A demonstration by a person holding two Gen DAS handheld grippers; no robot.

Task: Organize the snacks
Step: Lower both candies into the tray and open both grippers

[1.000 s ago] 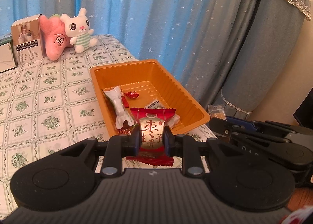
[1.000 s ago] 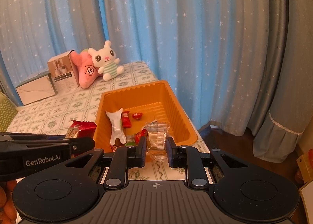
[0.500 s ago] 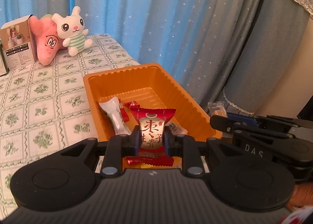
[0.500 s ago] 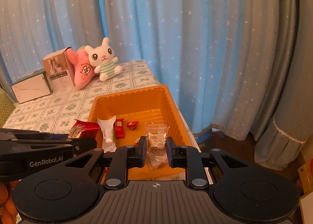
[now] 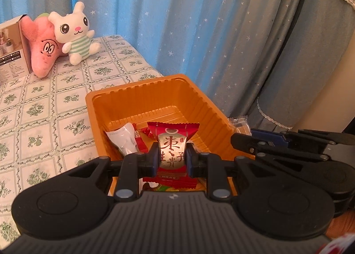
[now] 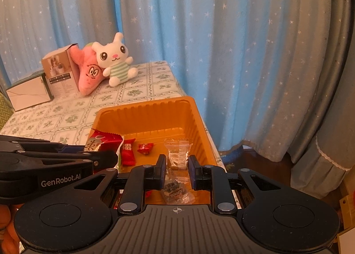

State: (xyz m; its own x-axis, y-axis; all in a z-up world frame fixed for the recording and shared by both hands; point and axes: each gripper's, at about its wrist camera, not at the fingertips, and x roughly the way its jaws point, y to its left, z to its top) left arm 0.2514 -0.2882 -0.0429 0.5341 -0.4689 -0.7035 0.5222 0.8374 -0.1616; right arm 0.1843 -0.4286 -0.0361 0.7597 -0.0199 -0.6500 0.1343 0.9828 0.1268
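Observation:
An orange plastic tray (image 5: pixel 124 98) (image 6: pixel 144 110) sits on the table's right part. My left gripper (image 5: pixel 172 156) is shut on a red snack packet (image 5: pixel 172 141) and holds it over the tray's near end; the packet also shows in the right wrist view (image 6: pixel 99 142). My right gripper (image 6: pixel 177 165) is over the tray with its jaws slightly apart around a clear-wrapped snack (image 6: pixel 177 154); whether they still pinch it is unclear. In the tray lie a white packet (image 5: pixel 124 141), a red packet (image 6: pixel 127 152) and a small red candy (image 6: pixel 145 148).
A white bunny plush (image 6: pixel 114 59), a pink plush (image 6: pixel 89 72) and two boxes (image 6: pixel 58 70) stand at the table's back. Blue starred curtains (image 6: pixel 221 43) hang just behind and right of the tray. The table edge (image 6: pixel 179 90) runs close by the tray's right side.
Both grippers have moved forward over the tray with their snacks. The right gripper's jaws have widened a little around the clear-wrapped snack.

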